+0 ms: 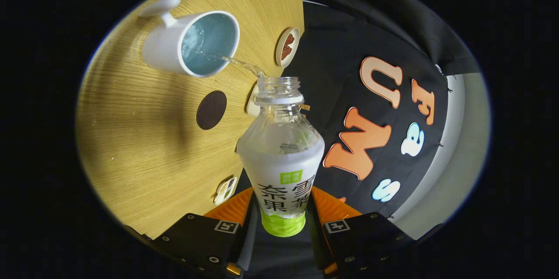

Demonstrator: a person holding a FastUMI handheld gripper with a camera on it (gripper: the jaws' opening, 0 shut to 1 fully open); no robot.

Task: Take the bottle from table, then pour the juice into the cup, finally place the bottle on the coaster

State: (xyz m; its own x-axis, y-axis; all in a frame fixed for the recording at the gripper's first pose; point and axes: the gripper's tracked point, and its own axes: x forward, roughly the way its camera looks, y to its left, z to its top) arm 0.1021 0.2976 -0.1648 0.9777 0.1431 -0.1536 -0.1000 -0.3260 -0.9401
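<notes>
My gripper (281, 213) is shut on a clear uncapped bottle (281, 156) with a white and green label, both orange-backed fingers (233, 209) pressing its lower body. The bottle is tilted over the wooden table (139, 139), and a thin stream of clear liquid (238, 63) runs from its mouth into a white cup (192, 43) with a handle. Liquid lies in the cup, which sits beyond the bottle's mouth. A dark round coaster (211, 109) lies on the table between the cup and the fingers, beside the bottle's neck.
A small round dish with a brown piece (287, 46) rests at the table's edge past the bottle's mouth. A pale object (252, 104) peeks out behind the bottle's neck. A small label card (226, 189) lies near the table's edge by the fingers.
</notes>
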